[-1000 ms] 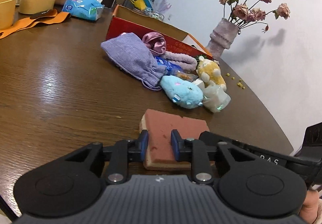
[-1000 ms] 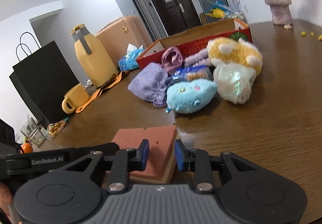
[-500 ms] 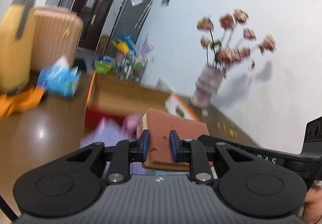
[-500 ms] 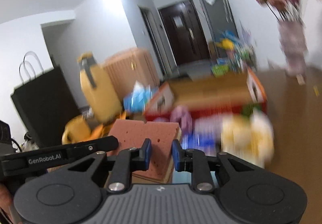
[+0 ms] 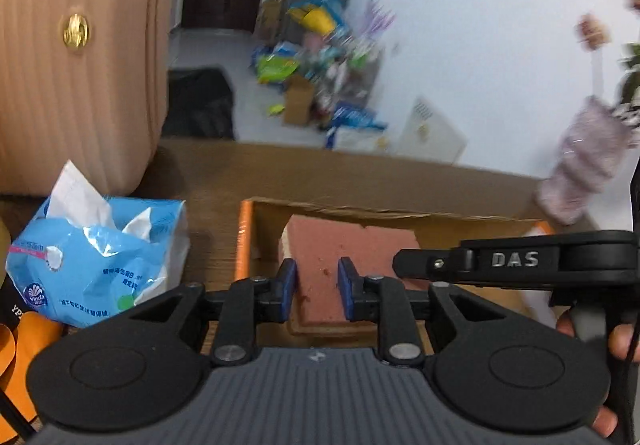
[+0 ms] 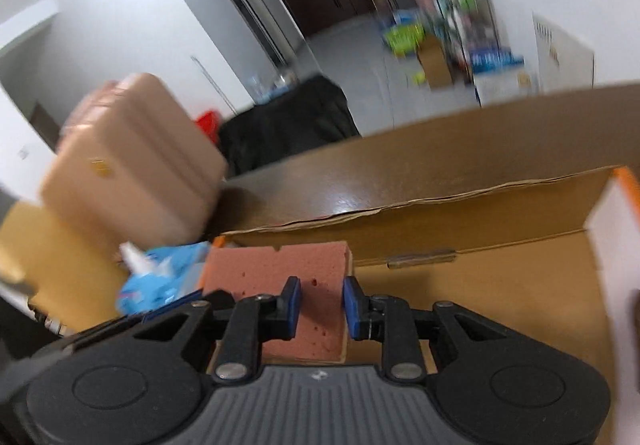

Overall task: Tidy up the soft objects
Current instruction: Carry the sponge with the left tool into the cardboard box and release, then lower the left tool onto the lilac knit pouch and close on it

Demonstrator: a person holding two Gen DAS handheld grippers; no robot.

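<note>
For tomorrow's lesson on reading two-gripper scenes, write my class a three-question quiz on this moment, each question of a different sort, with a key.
1. True or false: the left gripper and the right gripper are both shut on the same sponge.
2. Multiple choice: the sponge is over
A. the yellow mug
B. the open cardboard box
C. the black paper bag
3. Fill in: in the left wrist view, the blue pack to the left of the box holds ____.

Key
1. True: each pair of blue fingers pinches a near edge of it.
2. B.
3. Tissues: it is the tissue pack, with white sheets sticking out of its top.
</note>
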